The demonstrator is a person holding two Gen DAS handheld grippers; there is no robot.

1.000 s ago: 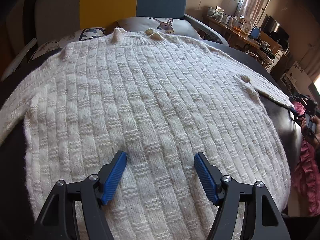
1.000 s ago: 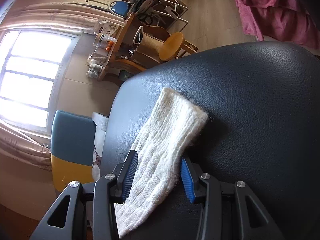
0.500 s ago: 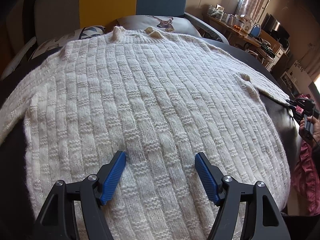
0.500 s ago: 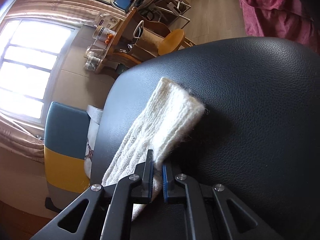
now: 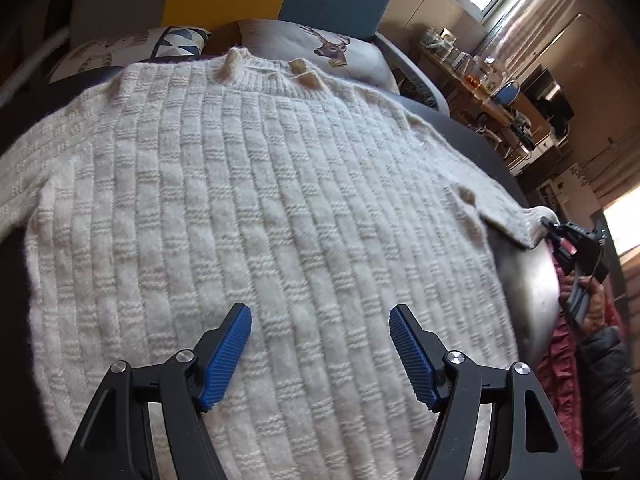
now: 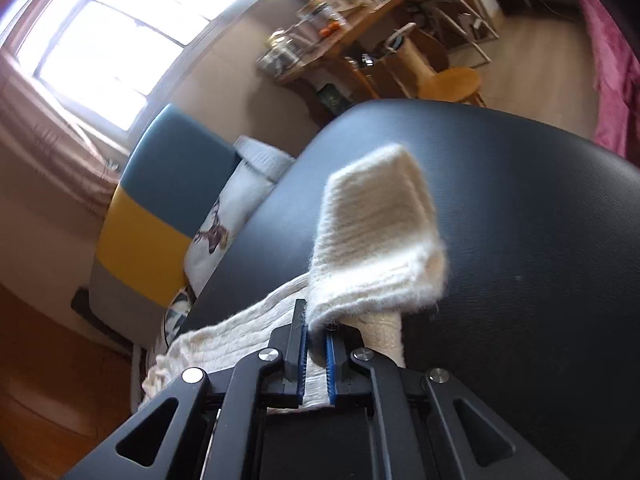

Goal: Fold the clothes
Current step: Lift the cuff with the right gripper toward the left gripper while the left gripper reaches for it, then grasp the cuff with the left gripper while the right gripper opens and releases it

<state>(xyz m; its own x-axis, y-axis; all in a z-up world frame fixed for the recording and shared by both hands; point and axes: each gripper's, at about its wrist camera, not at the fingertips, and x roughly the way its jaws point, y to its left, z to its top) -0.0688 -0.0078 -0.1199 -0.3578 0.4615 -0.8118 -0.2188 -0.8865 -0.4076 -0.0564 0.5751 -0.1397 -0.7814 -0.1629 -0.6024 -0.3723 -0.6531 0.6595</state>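
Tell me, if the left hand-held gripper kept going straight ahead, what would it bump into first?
Probably the sweater: the open left hand-held gripper points along its knitted front. How high it hovers above the knit is unclear.

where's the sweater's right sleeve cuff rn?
Right wrist view, centre: the sleeve cuff is pinched in the right claw, raised off the black leather surface.

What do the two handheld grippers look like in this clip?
Both the left gripper and the right gripper have matte black linkage frames with triangular cutouts, silver pivot screws, and ribbed blue pads on their fingers. No cables or markings show.
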